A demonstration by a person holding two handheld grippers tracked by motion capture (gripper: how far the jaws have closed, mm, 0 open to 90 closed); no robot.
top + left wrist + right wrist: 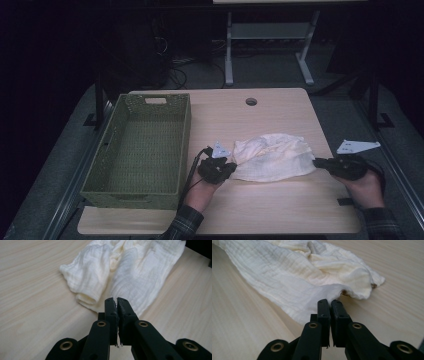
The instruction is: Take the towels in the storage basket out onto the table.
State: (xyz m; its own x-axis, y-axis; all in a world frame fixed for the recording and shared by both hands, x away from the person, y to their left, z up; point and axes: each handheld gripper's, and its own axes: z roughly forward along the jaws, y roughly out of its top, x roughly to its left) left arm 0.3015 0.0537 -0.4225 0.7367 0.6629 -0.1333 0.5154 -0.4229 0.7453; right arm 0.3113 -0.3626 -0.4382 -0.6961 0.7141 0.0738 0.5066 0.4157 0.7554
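A cream-white cloth (272, 156) with a fine crinkled weave lies on the pale wood-grain table (280, 210). At the left sits an olive-green woven basket (137, 150). The near sleeve (182, 225) is dark plaid, both grippers black.

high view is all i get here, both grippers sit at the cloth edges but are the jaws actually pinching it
Observer: The left gripper has its jaws shut on the near edge of the cloth, as the left gripper view shows.
Operator: and the right one
Observer: The right gripper is shut too, with a fold of cloth bunched up between its tips.
Operator: anything odd on the cloth i cant see from up here
Observer: In the right gripper view a small brown mark sits under the cloth's corner, beside the grip.
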